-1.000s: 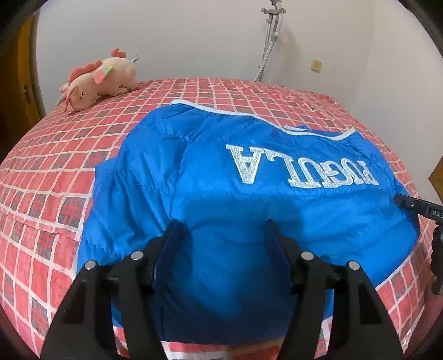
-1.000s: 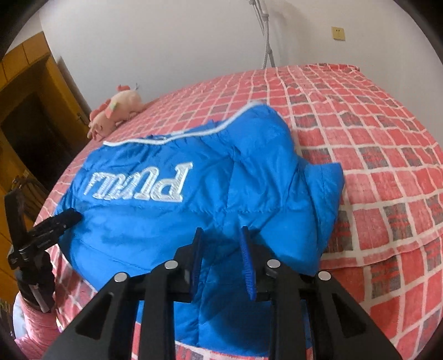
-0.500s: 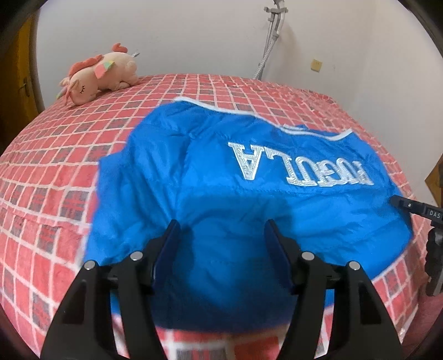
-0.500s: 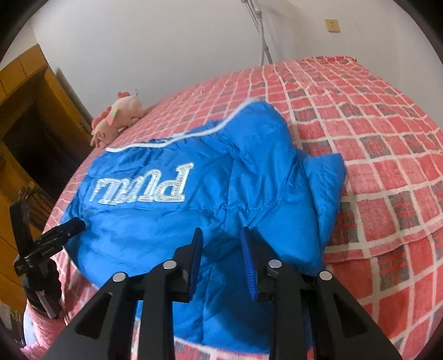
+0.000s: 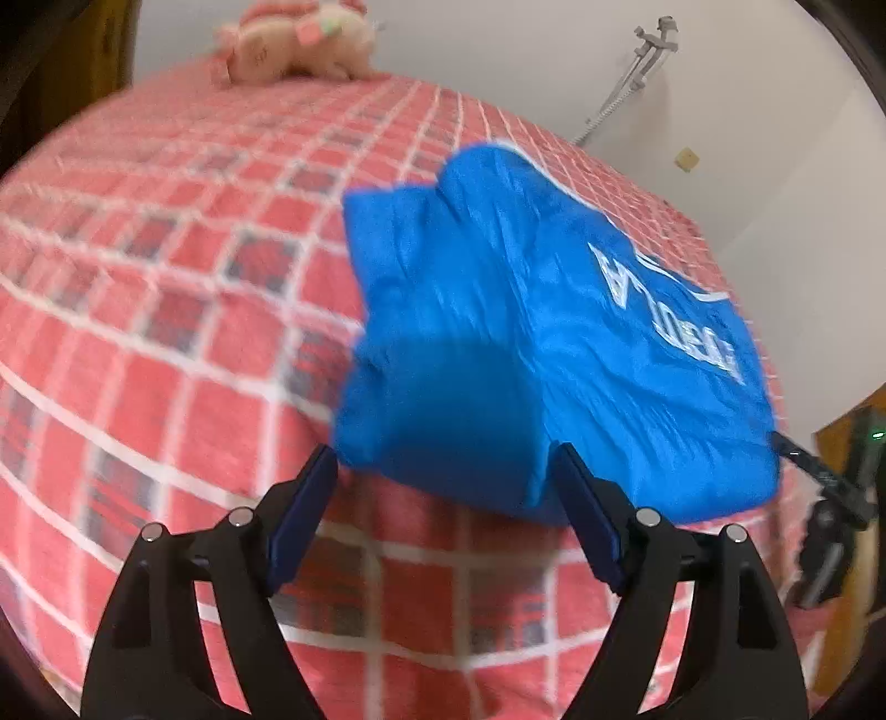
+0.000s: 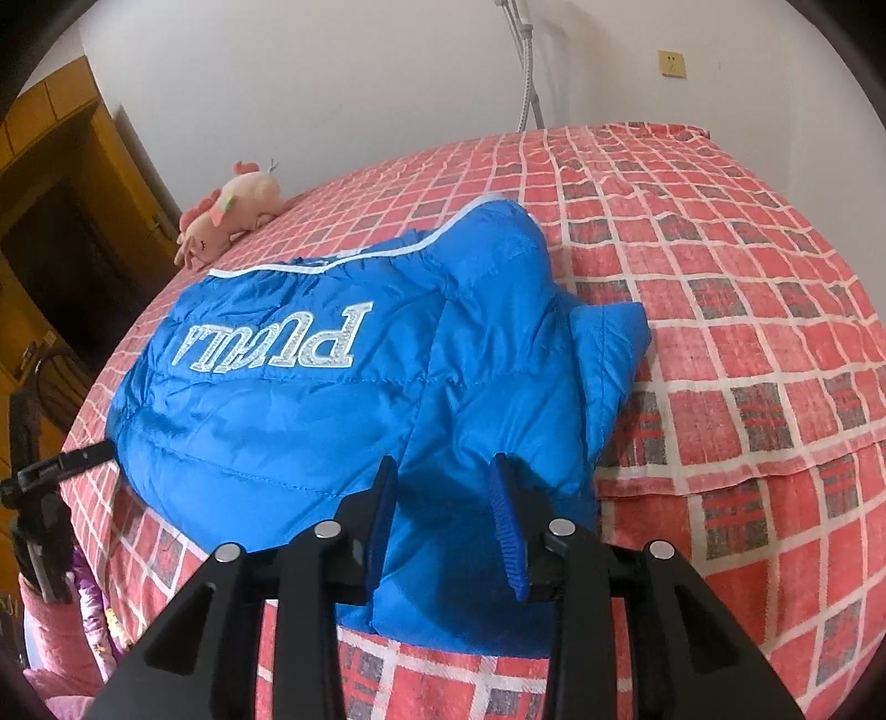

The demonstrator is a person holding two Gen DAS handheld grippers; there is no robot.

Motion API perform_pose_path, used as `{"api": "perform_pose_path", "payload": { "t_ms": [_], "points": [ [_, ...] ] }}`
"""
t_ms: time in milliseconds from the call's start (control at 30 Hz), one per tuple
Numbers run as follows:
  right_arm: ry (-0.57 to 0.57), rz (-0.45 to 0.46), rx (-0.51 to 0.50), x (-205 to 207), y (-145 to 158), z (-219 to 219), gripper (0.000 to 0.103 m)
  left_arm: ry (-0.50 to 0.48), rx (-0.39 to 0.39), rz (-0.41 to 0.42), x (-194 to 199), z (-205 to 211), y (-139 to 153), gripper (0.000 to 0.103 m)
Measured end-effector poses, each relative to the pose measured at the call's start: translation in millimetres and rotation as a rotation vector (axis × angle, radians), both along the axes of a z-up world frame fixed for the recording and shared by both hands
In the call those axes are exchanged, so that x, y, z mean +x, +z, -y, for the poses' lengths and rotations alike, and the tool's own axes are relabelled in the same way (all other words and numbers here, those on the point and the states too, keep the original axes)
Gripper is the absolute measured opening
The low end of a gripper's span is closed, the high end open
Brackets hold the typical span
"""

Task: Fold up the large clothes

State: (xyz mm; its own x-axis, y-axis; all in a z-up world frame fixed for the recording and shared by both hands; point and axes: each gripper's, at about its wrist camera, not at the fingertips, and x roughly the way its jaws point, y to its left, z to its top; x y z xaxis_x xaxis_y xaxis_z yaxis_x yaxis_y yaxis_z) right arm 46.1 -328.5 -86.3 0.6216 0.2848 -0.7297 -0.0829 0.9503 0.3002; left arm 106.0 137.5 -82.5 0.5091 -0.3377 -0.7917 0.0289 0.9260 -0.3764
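Note:
A blue puffer jacket (image 5: 526, 354) with silver lettering lies folded on the red checked bed (image 5: 183, 310); it also shows in the right wrist view (image 6: 343, 399). My left gripper (image 5: 443, 471) is open and empty, its jaws wide apart at the jacket's near left edge. My right gripper (image 6: 446, 482) is open, its jaws standing over the jacket's near right part, with blue fabric between them but not pinched. The left gripper also shows at the left edge of the right wrist view (image 6: 61, 462).
A pink plush toy (image 5: 293, 44) lies at the bed's far side, also seen in the right wrist view (image 6: 232, 213). A wooden wardrobe (image 6: 50, 238) stands to the left. A metal stand (image 6: 526, 66) leans at the white wall.
My left gripper has swung left and pulled back to the jacket's left edge; its view is blurred. My right gripper has opened wider and drawn back a little.

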Motion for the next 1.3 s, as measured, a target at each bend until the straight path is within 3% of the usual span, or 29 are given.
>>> {"api": "perform_pose_path", "payload": {
  "t_ms": [233,400,467,567,733,833,900,1000,1200,1300],
  "points": [
    [0.004,0.002,-0.009,1.5,-0.9,-2.3,0.038,-0.013,-0.101,-0.042,17.4,2.6,-17.9,0.081],
    [0.006,-0.004,-0.009,4.7,-2.0,-2.1,0.038,-0.015,-0.163,-0.030,25.5,4.3,-15.8,0.063],
    [0.007,-0.005,-0.010,5.4,-2.1,-2.6,0.038,-0.018,-0.180,-0.031,28.7,2.6,-16.5,0.063],
    [0.010,-0.008,-0.014,5.0,-3.4,-4.0,0.038,-0.004,-0.231,-0.058,36.2,-5.1,-27.1,0.077],
    [0.011,-0.019,0.000,6.2,-5.5,-3.0,0.038,0.006,-0.269,-0.028,42.9,-6.7,-28.4,0.077],
    [0.013,-0.022,0.003,6.7,-5.7,-2.4,0.038,0.023,-0.272,-0.032,50.4,-5.8,-29.4,0.070],
    [0.012,-0.025,0.005,6.7,-5.6,-2.5,0.038,0.026,-0.278,-0.032,52.2,-5.3,-27.9,0.057],
    [0.013,-0.032,0.005,7.7,-6.2,-2.9,0.038,0.022,-0.274,-0.021,50.0,-4.3,-25.4,0.046],
    [0.014,-0.029,-0.007,11.5,-12.7,-7.5,0.038,0.014,-0.220,0.003,46.1,2.4,-28.5,0.040],
    [0.013,-0.031,0.029,14.0,-16.5,-2.8,0.038,0.016,-0.248,0.004,45.9,-2.2,-32.3,0.037]
  ]
}}
